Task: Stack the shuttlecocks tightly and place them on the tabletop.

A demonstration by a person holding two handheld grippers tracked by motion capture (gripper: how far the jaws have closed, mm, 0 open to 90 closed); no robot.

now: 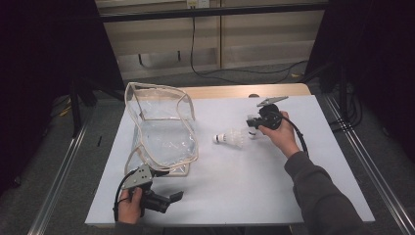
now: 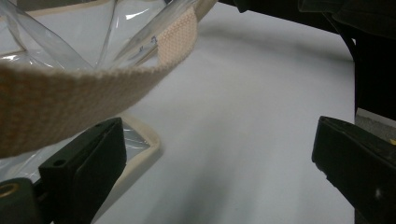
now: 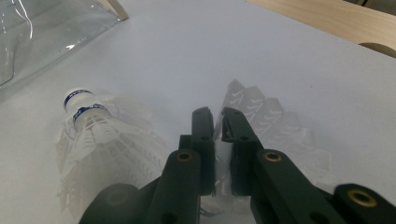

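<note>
On the white bench (image 1: pixel 254 181) lies a white shuttlecock (image 1: pixel 231 138), on its side, its cork tip pointing toward the clear bag (image 1: pixel 164 128) and its skirt toward the person's right hand (image 1: pixel 280 133). The right tongs (image 1: pixel 253 128) are at the skirt end. From the right gripper view, the right tongs (image 3: pixel 218 122) stand almost together with only a narrow slit between the two black jaws, and a thin piece of the white feathered skirt (image 3: pixel 261 116) is pinched in that slit. A shuttlecock (image 3: pixel 100 140) with a blue band round its cork lies just to one side of the jaws, its tip pointing away toward the bag's clear wall (image 3: pixel 46 28); whether the pinched skirt belongs to this one or to a second one behind it, I cannot tell.

The bag is see-through plastic edged with cream webbing, standing open near the bench's left side, well apart from the shuttlecock. The left tongs (image 1: pixel 166 199) are held low at the near edge of the bench, just in front of the bag's corner. In the left gripper view, the left tongs (image 2: pixel 219 158) gape wide with nothing between them, bare bench in the gap, and a cream strap (image 2: pixel 70 100) of the bag hangs across just above one jaw.
</note>
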